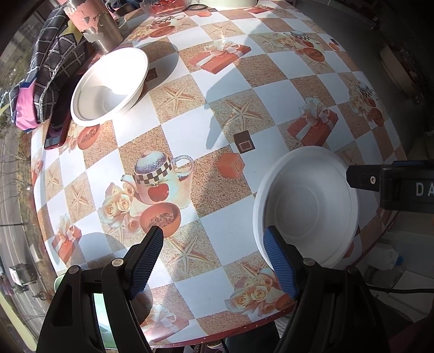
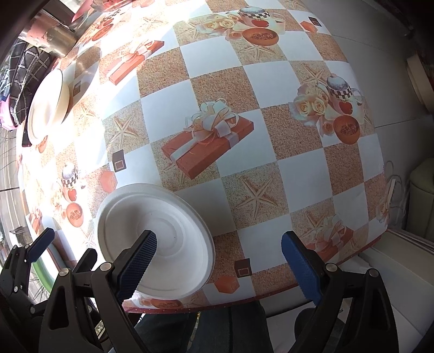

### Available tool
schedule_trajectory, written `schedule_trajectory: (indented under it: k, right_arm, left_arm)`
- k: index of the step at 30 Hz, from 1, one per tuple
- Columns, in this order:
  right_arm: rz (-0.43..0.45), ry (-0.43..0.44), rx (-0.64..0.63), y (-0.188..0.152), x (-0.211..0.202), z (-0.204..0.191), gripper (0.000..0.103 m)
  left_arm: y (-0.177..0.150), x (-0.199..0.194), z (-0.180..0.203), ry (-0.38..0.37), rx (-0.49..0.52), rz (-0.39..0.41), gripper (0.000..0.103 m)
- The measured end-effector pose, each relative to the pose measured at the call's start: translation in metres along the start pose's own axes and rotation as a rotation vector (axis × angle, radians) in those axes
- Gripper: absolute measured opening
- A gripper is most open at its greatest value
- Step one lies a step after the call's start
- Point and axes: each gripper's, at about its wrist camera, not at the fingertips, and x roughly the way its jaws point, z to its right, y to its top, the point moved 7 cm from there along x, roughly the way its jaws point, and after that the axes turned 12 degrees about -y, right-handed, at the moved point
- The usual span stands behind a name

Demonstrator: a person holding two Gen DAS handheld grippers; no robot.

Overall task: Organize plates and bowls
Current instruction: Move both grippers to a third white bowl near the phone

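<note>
A white foam bowl (image 1: 306, 206) sits upright near the table's front edge, empty. My left gripper (image 1: 213, 236) hangs open over the tablecloth just left of it, and its right fingertip overlaps the bowl's near rim in the picture. In the right wrist view the same bowl (image 2: 176, 217) lies under my right gripper (image 2: 219, 239), which is open. Its left finger is over the bowl's inside and its right finger over bare cloth. A second white bowl (image 1: 111, 84) (image 2: 48, 106) stands at the far left in sunlight.
A metal tumbler (image 1: 95, 27), a plaid cloth (image 1: 48, 68) and a red-cased phone (image 1: 57, 127) crowd the far left edge. A glass dish (image 1: 165, 6) stands at the back. The round table's patterned cloth (image 2: 298, 173) ends close below. A person's dark trouser legs (image 2: 203, 325) show under it.
</note>
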Motion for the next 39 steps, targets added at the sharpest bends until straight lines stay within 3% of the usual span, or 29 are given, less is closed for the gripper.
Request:
schedule_trajectory:
  k: [18, 28, 39]
  right_arm:
    - [0.014, 0.001, -0.054, 0.042, -0.021, -0.027, 0.094]
    - [0.055, 0.048, -0.136, 0.107, -0.054, -0.085, 0.094]
    - [0.058, 0.109, -0.193, 0.168, -0.059, -0.173, 0.094]
  left_arm:
    - [0.014, -0.001, -0.027, -0.02, -0.092, 0.003, 0.079]
    - [0.061, -0.033, -0.127, 0.037, -0.321, 0.124, 0.079]
    - [0.11, -0.027, -0.206, 0.129, -0.478, 0.184, 0.079]
